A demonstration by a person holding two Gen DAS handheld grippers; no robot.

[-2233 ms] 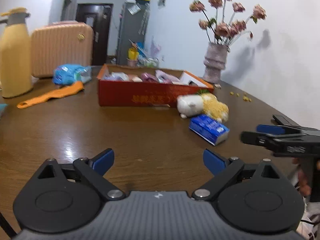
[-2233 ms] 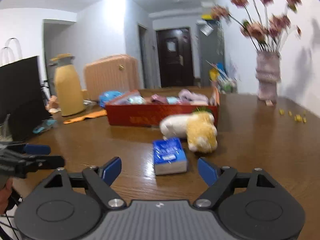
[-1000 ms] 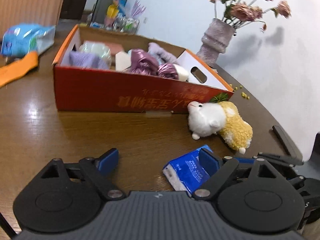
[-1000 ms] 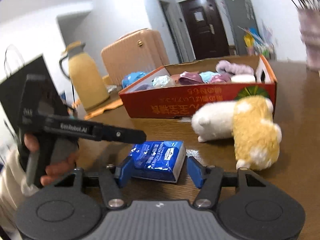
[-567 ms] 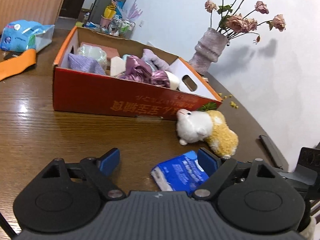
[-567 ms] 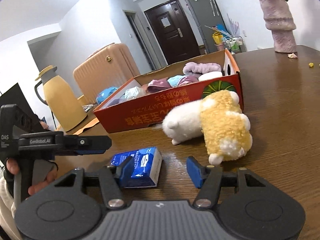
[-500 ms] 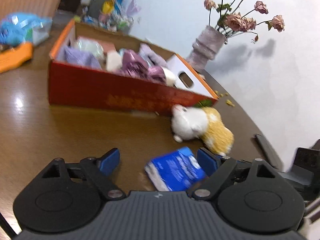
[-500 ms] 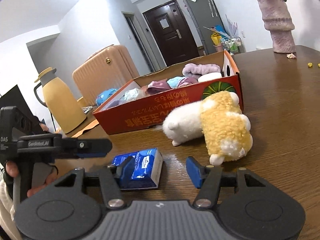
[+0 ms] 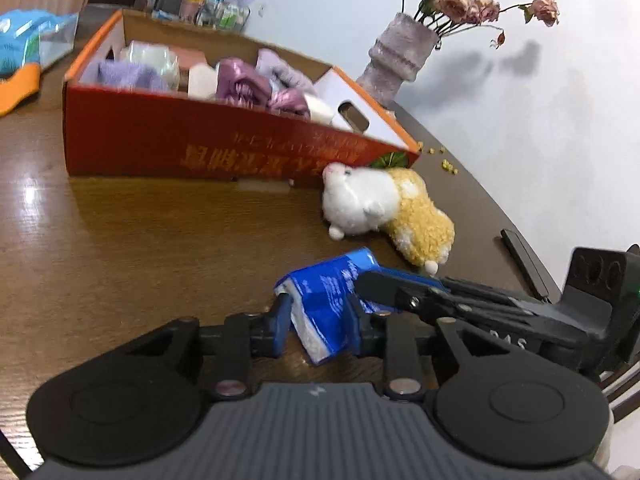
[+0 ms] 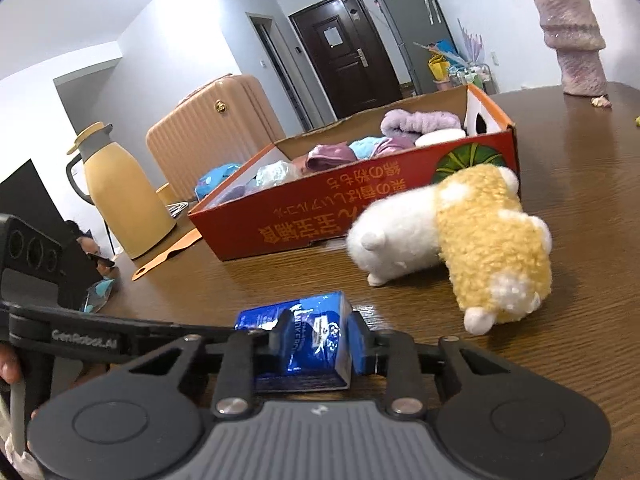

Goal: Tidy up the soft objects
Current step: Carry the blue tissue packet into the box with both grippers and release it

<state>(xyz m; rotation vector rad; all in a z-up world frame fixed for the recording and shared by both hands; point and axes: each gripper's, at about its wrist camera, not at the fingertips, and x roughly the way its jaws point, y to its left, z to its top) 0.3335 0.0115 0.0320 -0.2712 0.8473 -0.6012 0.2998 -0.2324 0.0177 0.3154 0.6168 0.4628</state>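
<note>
A blue tissue pack (image 9: 326, 300) lies on the brown table, also in the right wrist view (image 10: 304, 340). My left gripper (image 9: 318, 324) is shut on one end of it. My right gripper (image 10: 316, 340) is shut on the other end, and its fingers (image 9: 384, 282) reach in from the right in the left wrist view. A white and yellow plush toy (image 9: 390, 210) lies just beyond the pack, also in the right wrist view (image 10: 460, 236). Behind it stands a red cardboard box (image 9: 200, 144) holding several soft items (image 10: 420, 122).
A vase with dried flowers (image 9: 400, 56) stands at the back right by the wall. A yellow jug (image 10: 116, 196), a peach suitcase (image 10: 216, 132) and an orange spatula (image 10: 168, 258) are on the left. A blue bag (image 9: 28, 40) lies left of the box.
Both grippers moved in on the tissue pack and closed on it from opposite ends. They were open half a second ago.
</note>
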